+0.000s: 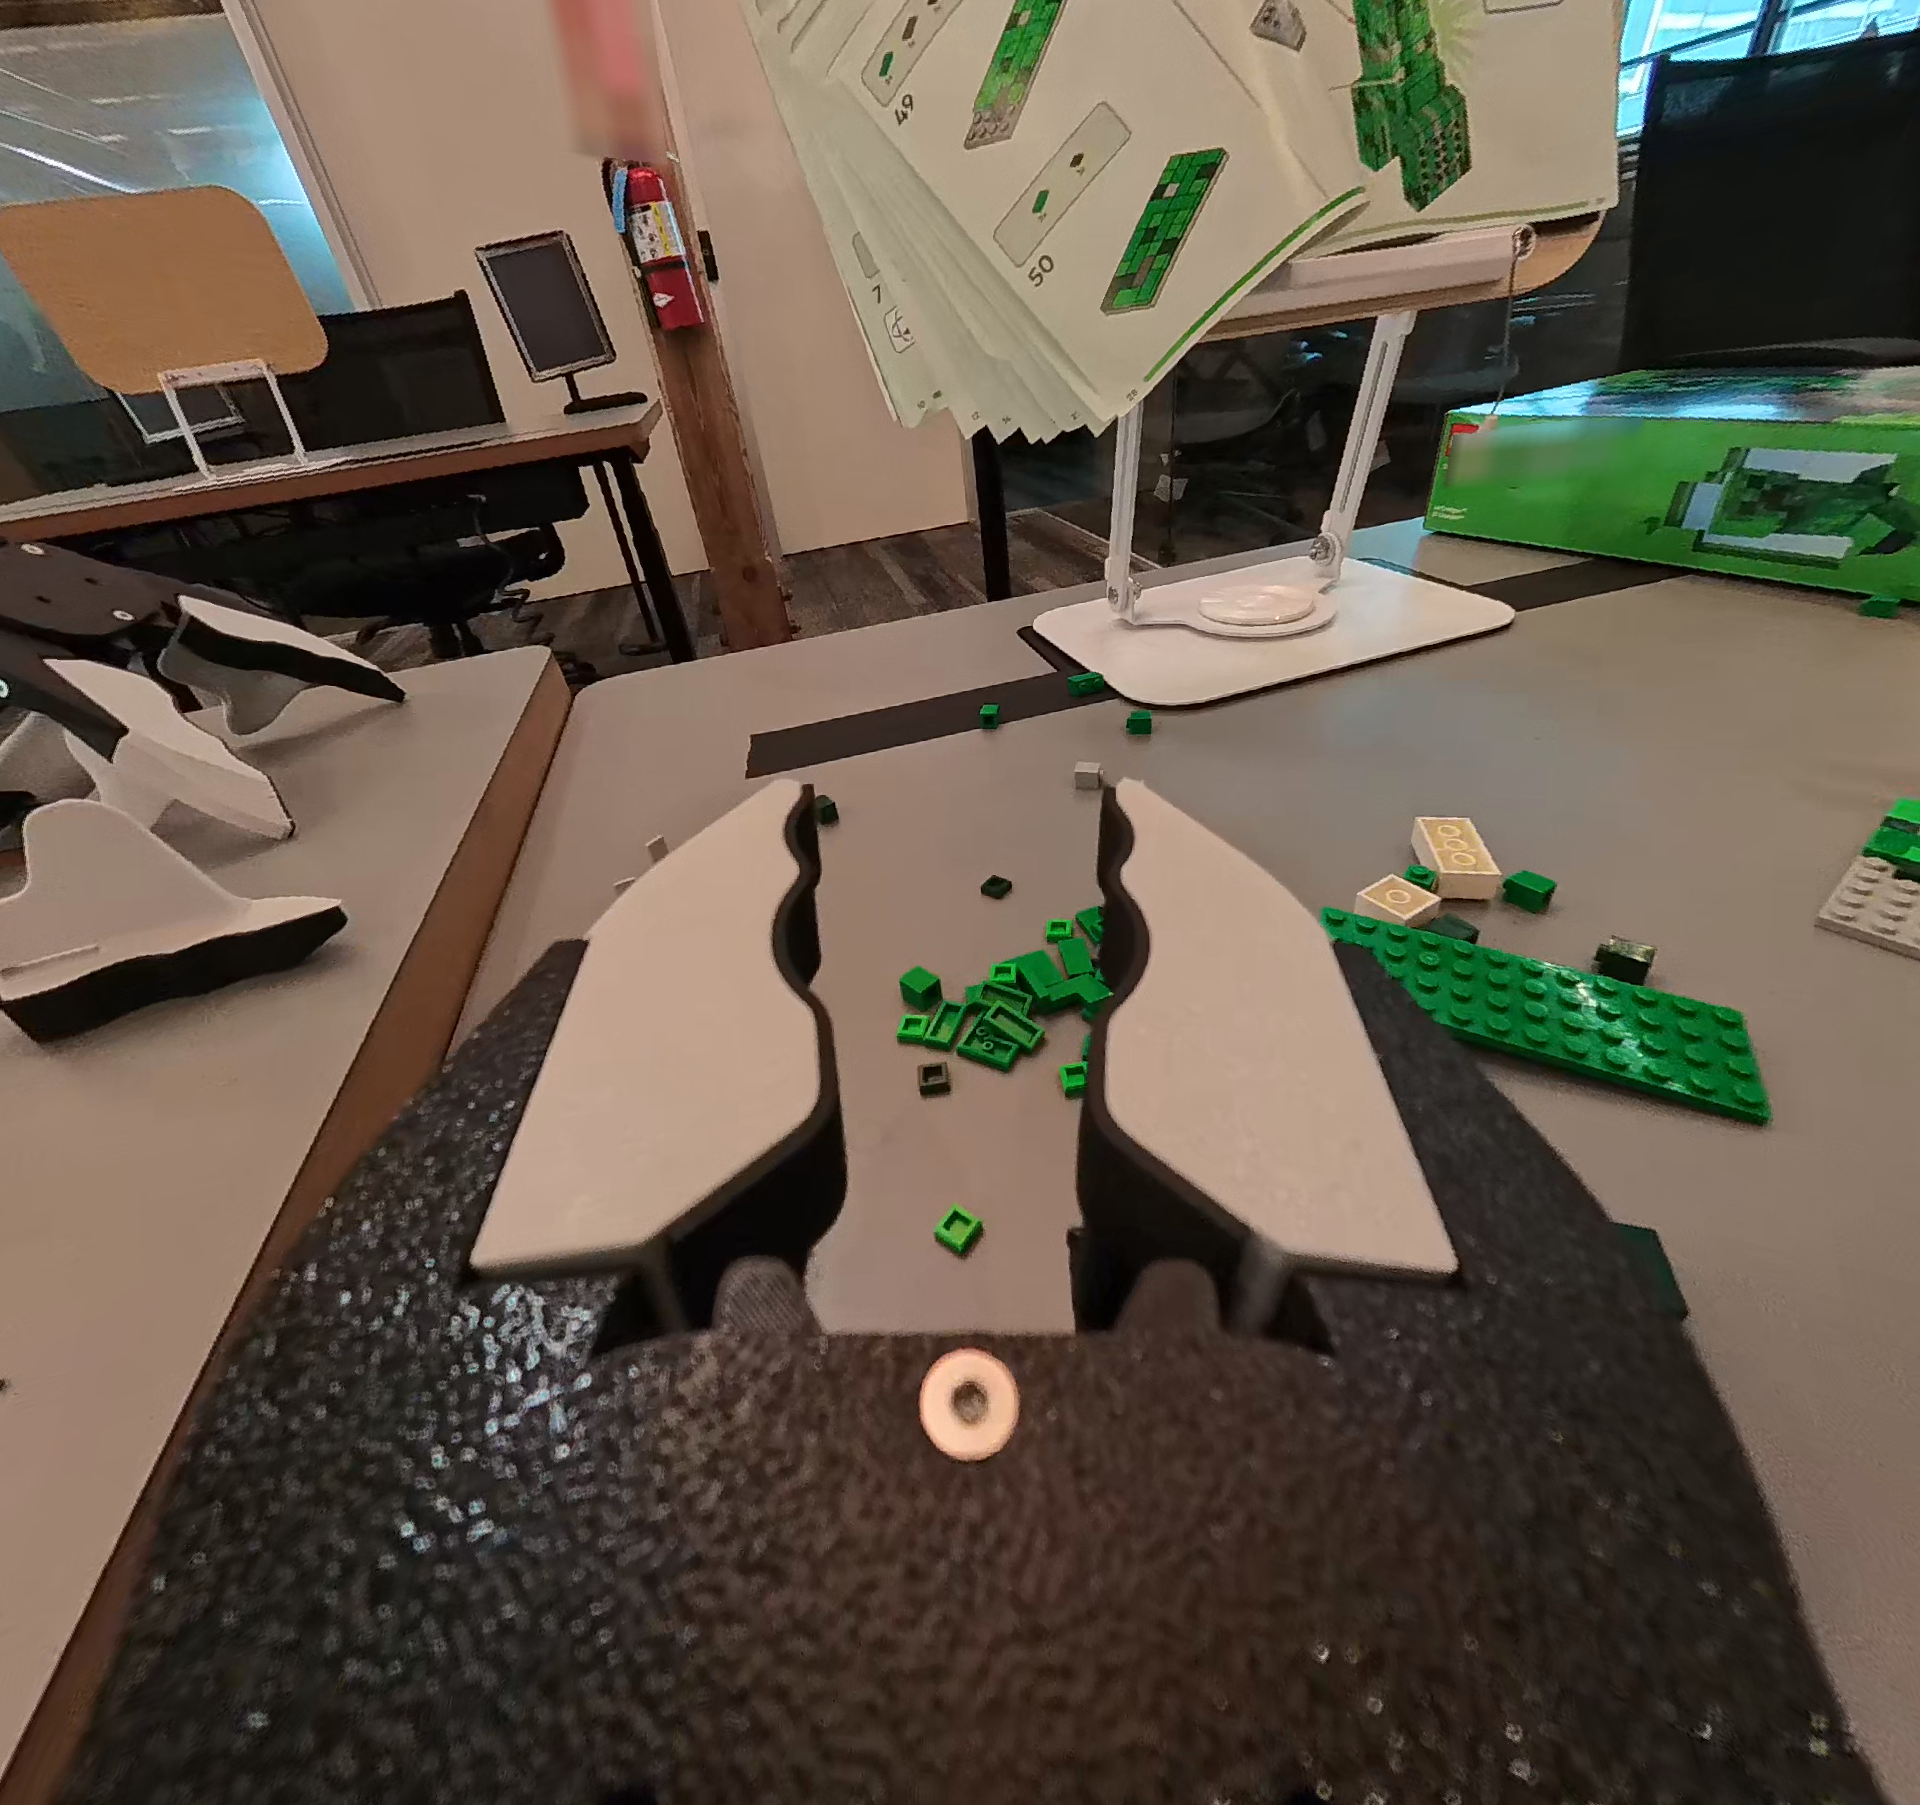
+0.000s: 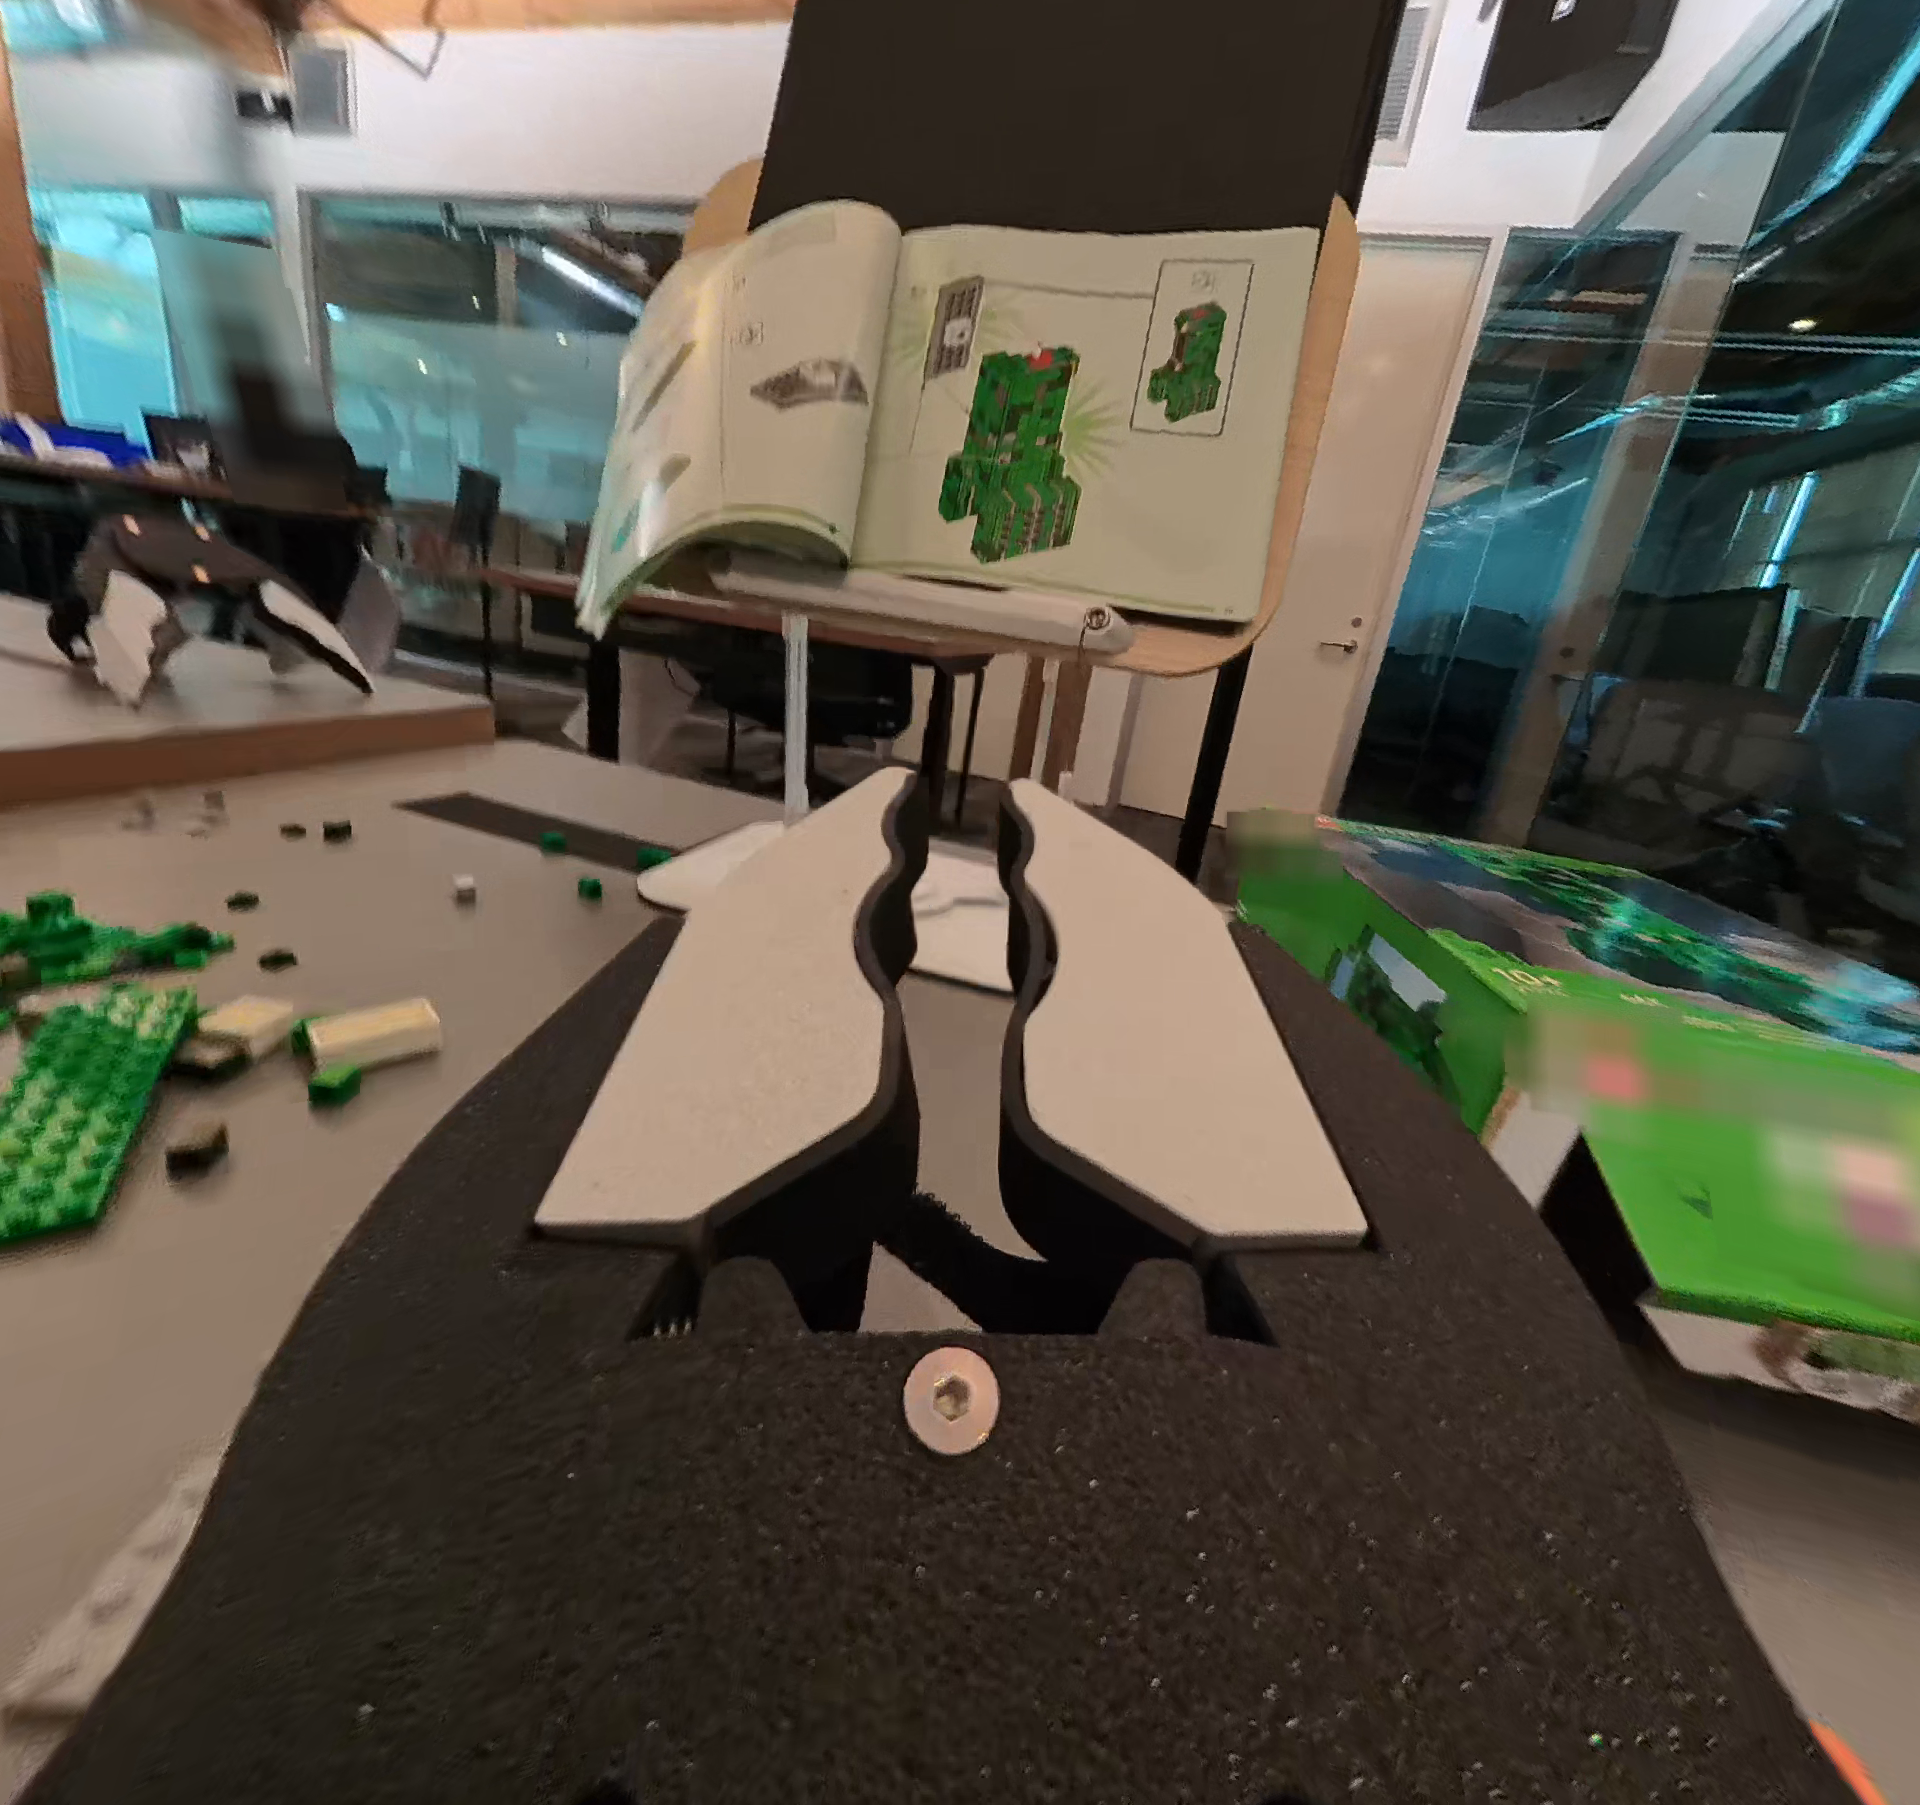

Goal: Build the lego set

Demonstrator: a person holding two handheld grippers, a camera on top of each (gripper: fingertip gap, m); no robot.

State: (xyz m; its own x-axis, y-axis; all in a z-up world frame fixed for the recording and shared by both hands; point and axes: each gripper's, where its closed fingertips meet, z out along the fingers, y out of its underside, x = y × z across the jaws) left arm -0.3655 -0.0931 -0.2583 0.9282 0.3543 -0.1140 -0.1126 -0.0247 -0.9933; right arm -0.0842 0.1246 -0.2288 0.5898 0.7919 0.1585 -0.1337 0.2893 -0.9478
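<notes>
Left gripper (image 1: pixel 956 794) hangs low over the grey desk (image 1: pixel 1351 779), jaws spread wide with nothing gripped between them. In the gap below lies a heap of small green tiles (image 1: pixel 1003 1002), spilling against the inner edge of the right-hand finger; one loose green tile (image 1: pixel 957 1229) sits nearer the gripper's body, and a dark green one (image 1: pixel 995 887) lies farther out. A small grey piece (image 1: pixel 1087 774) rests just off the right fingertip, a dark green stud (image 1: pixel 826 809) just off the left one.

Out to the right, a large green baseplate (image 1: pixel 1558 1012) lies flat, with two cream bricks (image 1: pixel 1439 867) just beyond it. Farther back, a strip of black tape (image 1: pixel 894 732) crosses the desk and meets the white base of a book stand (image 1: pixel 1278 638). The stand carries an open instruction booklet (image 1: pixel 1122 145), its pages fanned. A green box (image 1: pixel 1683 498) lies at the far right.

Right gripper (image 2: pixel 961 789) is up off the desk, pointing at the stand's base, jaws narrowed to a slim gap and bare, with the white base visible straight through. The same box (image 2: pixel 1621 1059) sits just beside its right finger; the baseplate (image 2: pixel 83 1111) and cream bricks (image 2: pixel 364 1028) lie well to its left.

On a neighbouring desk, spare grippers (image 1: pixel 156 716) lie idle.
</notes>
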